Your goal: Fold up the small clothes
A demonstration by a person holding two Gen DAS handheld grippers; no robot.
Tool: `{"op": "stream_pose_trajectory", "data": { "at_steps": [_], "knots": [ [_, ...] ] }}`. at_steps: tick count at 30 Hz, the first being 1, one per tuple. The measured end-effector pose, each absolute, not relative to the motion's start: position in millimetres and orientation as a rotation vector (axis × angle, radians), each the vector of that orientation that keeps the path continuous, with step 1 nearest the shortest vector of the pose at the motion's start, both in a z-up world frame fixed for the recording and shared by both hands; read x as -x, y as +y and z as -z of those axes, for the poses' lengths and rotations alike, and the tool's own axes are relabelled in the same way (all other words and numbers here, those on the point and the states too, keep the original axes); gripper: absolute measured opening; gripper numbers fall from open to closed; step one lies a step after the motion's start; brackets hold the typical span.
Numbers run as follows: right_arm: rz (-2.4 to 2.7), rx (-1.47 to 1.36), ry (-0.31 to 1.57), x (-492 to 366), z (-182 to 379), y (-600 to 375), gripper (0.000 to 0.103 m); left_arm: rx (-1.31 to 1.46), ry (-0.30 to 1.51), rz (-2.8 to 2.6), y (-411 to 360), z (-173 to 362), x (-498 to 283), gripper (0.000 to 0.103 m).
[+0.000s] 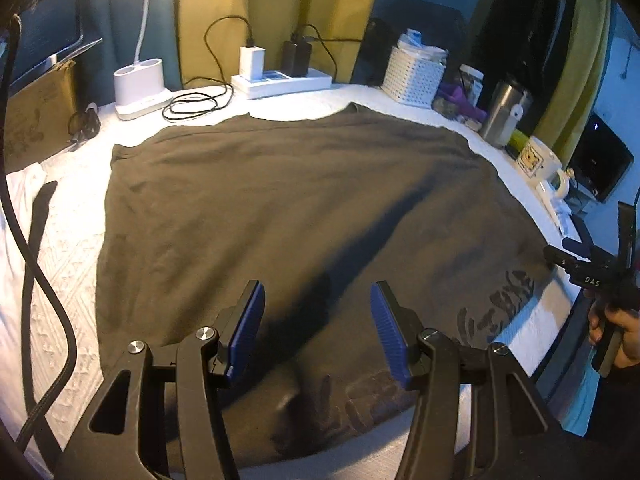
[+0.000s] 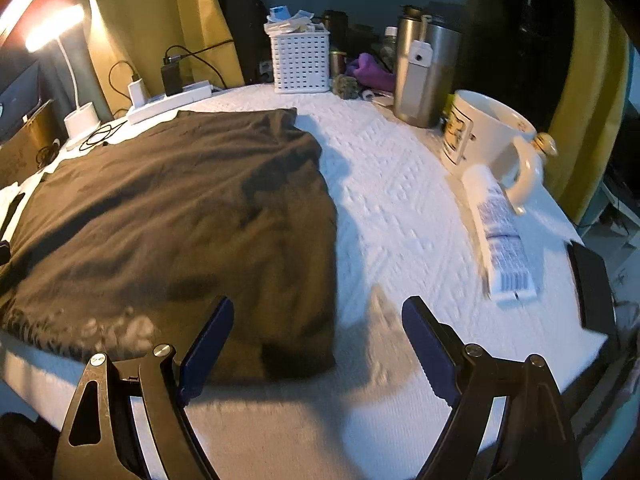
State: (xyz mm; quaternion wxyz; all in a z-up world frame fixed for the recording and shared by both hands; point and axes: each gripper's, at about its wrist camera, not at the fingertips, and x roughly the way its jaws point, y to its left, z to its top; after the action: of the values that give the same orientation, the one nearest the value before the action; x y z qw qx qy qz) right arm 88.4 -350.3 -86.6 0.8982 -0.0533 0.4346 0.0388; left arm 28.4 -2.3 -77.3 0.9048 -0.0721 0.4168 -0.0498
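A dark brown-grey T-shirt [image 1: 280,208] lies spread flat on the white textured table cover [image 1: 68,248]; faded print shows near its front edge. My left gripper [image 1: 318,300] hovers over the shirt's near edge, jaws apart, nothing between the blue pads. In the right wrist view the same shirt [image 2: 180,208] fills the left half. My right gripper [image 2: 318,316] stands wide open above the shirt's near right corner and the bare white cover [image 2: 400,208], holding nothing. The right gripper body [image 1: 592,276] and the person's hand also show at the right edge of the left wrist view.
Along the back stand a white lamp base [image 1: 140,84], a power strip with chargers [image 1: 280,78], a white basket [image 2: 300,60], steel tumblers [image 2: 424,76] and a mug [image 2: 488,132]. A white tube [image 2: 500,236] and a dark phone [image 2: 592,288] lie right. Black cable [image 1: 36,280] hangs left.
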Motion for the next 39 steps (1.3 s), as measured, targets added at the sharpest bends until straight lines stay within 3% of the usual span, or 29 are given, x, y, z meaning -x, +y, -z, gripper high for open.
{"op": "stream_pose_trajectory", "data": {
  "at_steps": [14, 39],
  "knots": [
    [-0.257, -0.142, 0.946, -49, 94, -350, 0.087, 0.106, 0.881, 0.119, -32, 80, -30, 0.055],
    [-0.263, -0.215, 0.884, -142, 105, -292, 0.087, 0.224, 0.88, -0.058, 70, 83, -49, 0.055]
  ]
}}
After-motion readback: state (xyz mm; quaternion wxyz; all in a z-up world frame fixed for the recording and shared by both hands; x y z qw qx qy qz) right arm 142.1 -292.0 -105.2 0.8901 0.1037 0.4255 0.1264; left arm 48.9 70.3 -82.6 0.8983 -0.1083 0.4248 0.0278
